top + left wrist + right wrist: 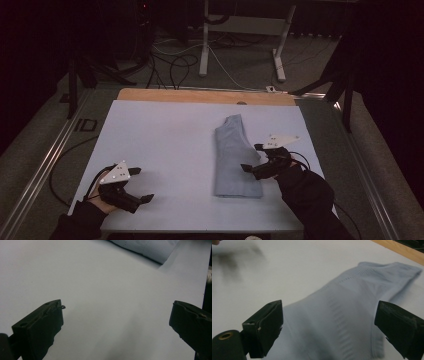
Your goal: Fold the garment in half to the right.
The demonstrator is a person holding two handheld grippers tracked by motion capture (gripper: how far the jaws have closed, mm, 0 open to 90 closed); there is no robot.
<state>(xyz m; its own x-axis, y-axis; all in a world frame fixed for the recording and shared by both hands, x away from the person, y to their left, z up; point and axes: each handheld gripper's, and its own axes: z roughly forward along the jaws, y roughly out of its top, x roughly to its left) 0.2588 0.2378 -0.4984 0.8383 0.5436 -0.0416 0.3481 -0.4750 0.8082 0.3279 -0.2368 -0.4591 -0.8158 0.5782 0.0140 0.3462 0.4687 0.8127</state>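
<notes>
Right gripper [251, 157] hovers wide open, empty, at the folded garment's [234, 159] right edge. Its long axis runs near to far. Left gripper [141, 184], also open, sits well apart

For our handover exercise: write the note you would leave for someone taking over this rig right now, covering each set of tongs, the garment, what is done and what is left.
Left tongs: open, holding nothing, over the bare sheet near the front left, well away from the garment.
Right tongs: open, at the garment's right edge, jaws either side of the fabric in the right gripper view, not closed on it.
Garment: pale blue, folded into a narrow strip, lying right of centre, running front to back.
Done: it looks folded lengthwise already.
Left: probably a further fold or tidying; nothing is gripped yet.
</notes>
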